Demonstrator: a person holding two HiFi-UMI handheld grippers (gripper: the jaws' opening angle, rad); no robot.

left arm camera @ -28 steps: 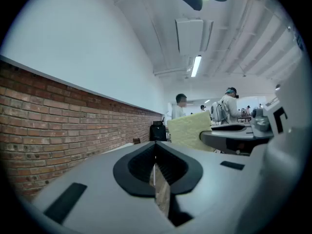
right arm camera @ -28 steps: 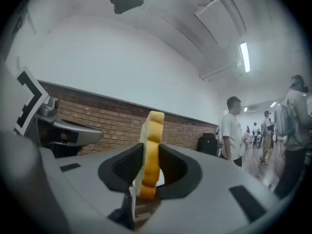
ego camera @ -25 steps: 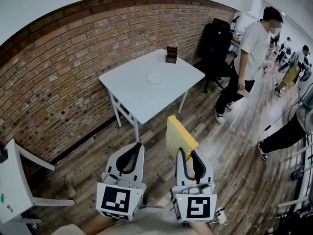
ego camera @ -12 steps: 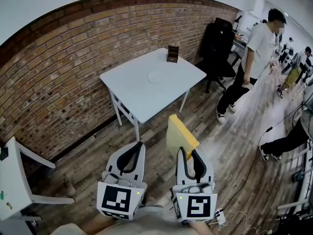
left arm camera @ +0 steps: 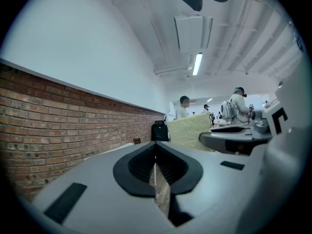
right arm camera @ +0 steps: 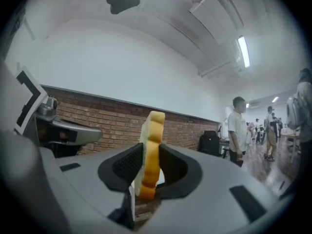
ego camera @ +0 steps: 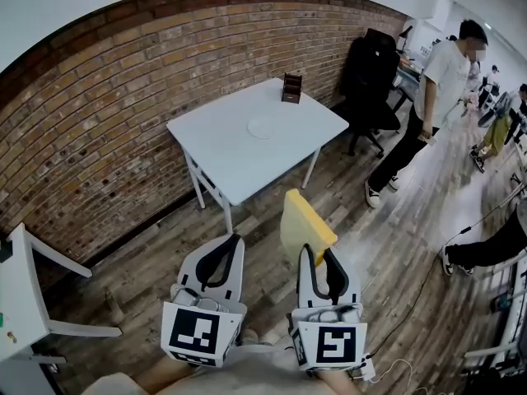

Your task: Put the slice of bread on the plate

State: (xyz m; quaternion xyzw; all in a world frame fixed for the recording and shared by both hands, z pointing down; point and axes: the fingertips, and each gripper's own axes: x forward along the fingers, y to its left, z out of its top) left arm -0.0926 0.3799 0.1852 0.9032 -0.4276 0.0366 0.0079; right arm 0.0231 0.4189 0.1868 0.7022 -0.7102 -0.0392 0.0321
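A yellow-crusted slice of bread [ego camera: 303,227] stands upright on edge in my right gripper [ego camera: 317,255], which is shut on its lower part. In the right gripper view the bread [right arm camera: 150,155] sticks up between the black pads. My left gripper [ego camera: 234,240] hangs beside it, shut with nothing in it; its pads [left arm camera: 146,165] meet in the left gripper view, where the bread [left arm camera: 192,129] also shows. A small white plate [ego camera: 261,127] lies on the white table [ego camera: 216,159] ahead, well beyond both grippers.
A brown holder [ego camera: 290,89] stands at the table's far corner. A black office chair [ego camera: 367,72] and a standing person [ego camera: 428,109] are to the right of the table. A brick wall [ego camera: 90,130] runs behind it. Another white table [ego camera: 16,303] is at the left.
Both grippers have edged forward a little toward the table, the bread still held. The standing person has stepped to the right.
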